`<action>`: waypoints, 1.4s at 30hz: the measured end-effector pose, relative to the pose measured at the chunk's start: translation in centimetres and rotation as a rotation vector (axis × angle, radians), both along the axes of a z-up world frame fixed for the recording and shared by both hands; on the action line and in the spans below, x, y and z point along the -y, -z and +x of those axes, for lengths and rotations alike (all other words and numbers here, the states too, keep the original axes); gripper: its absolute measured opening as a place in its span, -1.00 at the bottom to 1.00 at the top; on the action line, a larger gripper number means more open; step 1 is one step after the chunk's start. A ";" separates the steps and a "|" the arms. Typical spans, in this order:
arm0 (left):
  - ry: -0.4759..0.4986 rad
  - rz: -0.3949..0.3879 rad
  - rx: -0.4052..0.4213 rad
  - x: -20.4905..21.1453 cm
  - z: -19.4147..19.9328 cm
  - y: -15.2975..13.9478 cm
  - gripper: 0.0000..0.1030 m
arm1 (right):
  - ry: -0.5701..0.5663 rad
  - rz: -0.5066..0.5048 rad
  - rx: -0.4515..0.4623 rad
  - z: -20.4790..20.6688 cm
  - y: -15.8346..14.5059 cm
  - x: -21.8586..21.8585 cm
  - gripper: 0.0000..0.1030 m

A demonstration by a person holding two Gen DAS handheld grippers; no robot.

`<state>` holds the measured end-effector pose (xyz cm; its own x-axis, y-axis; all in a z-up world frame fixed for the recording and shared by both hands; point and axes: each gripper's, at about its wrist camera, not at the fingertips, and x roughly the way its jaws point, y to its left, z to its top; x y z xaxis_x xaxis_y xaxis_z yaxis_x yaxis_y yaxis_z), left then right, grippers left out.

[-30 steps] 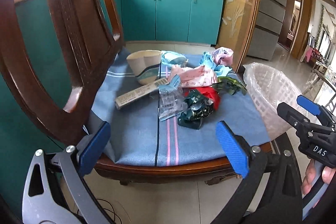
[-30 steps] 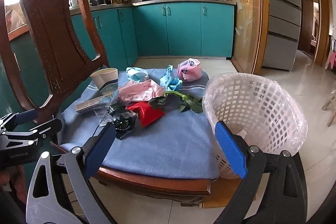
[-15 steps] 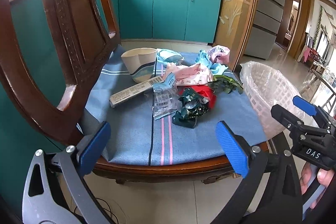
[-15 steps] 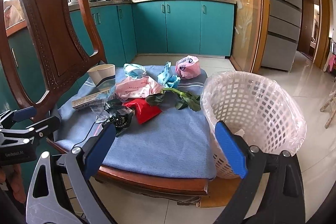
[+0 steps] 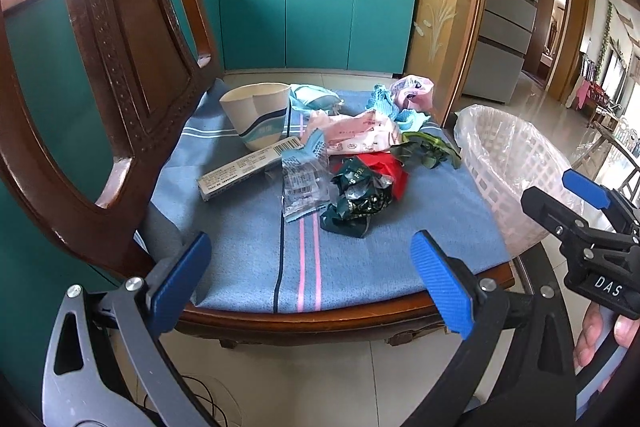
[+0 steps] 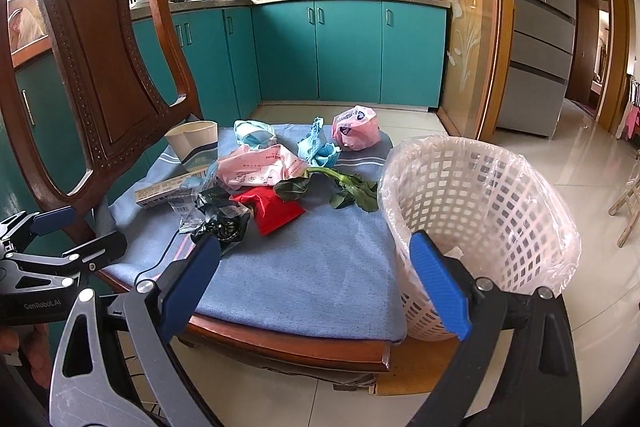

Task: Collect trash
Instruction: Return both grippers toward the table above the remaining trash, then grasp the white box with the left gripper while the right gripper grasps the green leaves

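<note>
Trash lies on a blue cushion [image 5: 248, 251] on a wooden chair: a paper cup [image 5: 258, 115], a long carton [image 5: 248, 167], a clear wrapper [image 5: 302, 183], a dark green wrapper [image 5: 356, 199], a red packet [image 6: 272, 209], pink bags [image 6: 260, 167], blue wrappers [image 6: 318, 147] and leafy greens [image 6: 344, 189]. A white lined basket [image 6: 476, 211] stands right of the chair. My left gripper [image 5: 312, 281] is open and empty at the cushion's front edge. My right gripper [image 6: 314, 283] is open and empty, to the right, near the basket.
The chair's carved wooden back [image 6: 100, 59] rises on the left. Teal kitchen cabinets [image 6: 344, 51] stand behind, a fridge [image 6: 540, 27] at the right. The floor is pale tile. A cable [image 5: 196, 387] lies on the floor under the chair front.
Both grippers have drifted slightly closer to the chair and a bit lower. The trash and the basket have not moved. Both stay open.
</note>
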<state>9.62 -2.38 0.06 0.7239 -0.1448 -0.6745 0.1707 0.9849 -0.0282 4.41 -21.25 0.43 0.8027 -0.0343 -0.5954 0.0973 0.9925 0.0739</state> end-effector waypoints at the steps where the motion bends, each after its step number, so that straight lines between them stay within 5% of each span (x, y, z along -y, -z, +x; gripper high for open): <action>1: 0.000 -0.001 -0.001 -0.1 0.0 0.0 0.93 | 0.000 -0.001 -0.001 0.0 0.0 0.0 0.81; 13: 0.003 0.037 -0.012 -0.6 0.7 0.4 0.93 | 0.000 -0.007 -0.008 0.0 0.0 0.1 0.81; 19: 0.130 0.323 0.001 -1.1 3.1 1.1 0.91 | 0.007 0.000 -0.016 0.2 0.1 0.5 0.81; 23: 0.198 0.362 -0.115 -2.3 7.0 3.4 0.85 | 0.005 0.003 -0.015 0.4 0.0 0.6 0.81; 27: 0.235 0.491 -0.144 -1.9 10.3 5.1 0.67 | 0.007 0.002 -0.031 0.7 0.3 0.8 0.81; 31: 0.275 0.540 -0.198 -1.3 13.6 6.5 0.59 | 0.007 0.001 -0.037 1.0 0.4 0.9 0.81; 36: 0.262 0.559 -0.305 -0.5 16.7 8.9 0.26 | 0.011 -0.002 -0.051 1.6 0.7 1.3 0.81; 38: 0.210 0.486 -0.312 -1.3 17.4 8.6 -0.36 | 0.009 -0.017 -0.059 1.8 0.8 1.5 0.81; 42: 0.148 0.350 -0.276 -3.2 15.8 6.0 -0.64 | 0.020 -0.042 -0.061 2.2 0.8 2.5 0.81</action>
<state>25.43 0.82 -5.89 0.4989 0.0375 -0.8659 0.3430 0.9089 0.2370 6.62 -23.78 -0.35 0.7639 -0.0760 -0.6408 0.1203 0.9924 0.0256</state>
